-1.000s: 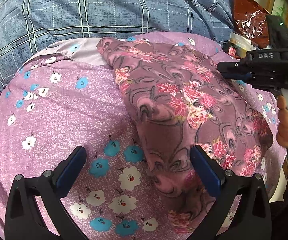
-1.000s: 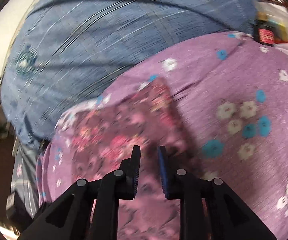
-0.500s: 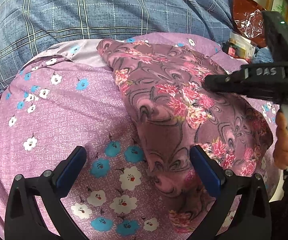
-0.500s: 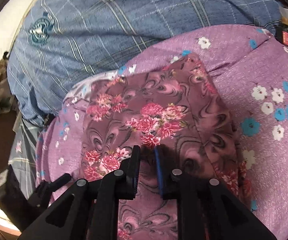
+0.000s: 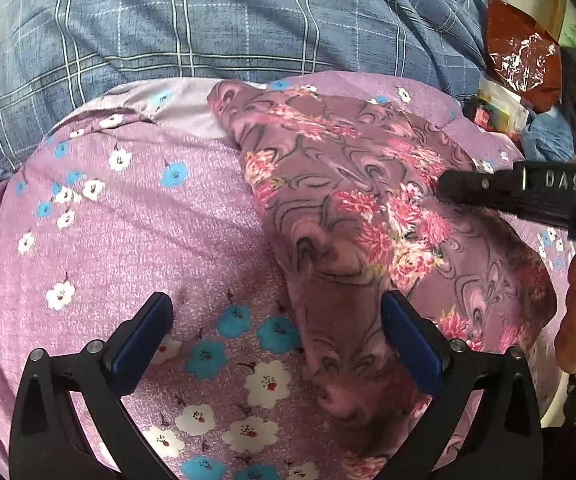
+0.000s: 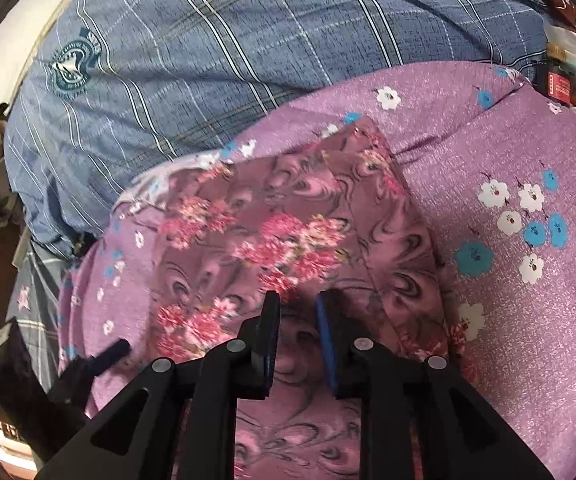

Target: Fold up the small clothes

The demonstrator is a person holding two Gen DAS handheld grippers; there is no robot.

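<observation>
A: Where's the mauve rose-print garment (image 5: 352,216)?
B: Lying on the purple flowered cloth (image 5: 136,232), toward its right edge
A: The grippers?
B: Left gripper (image 5: 276,332) spread wide; right gripper (image 6: 298,320) narrowly parted, whether it pinches the fabric I can't tell

Mauve garment (image 5: 352,208) with pink flowers and dark swirls; beneath it, lilac cloth (image 5: 136,232) with white and blue blossoms; behind, blue checked fabric (image 5: 208,20).
</observation>
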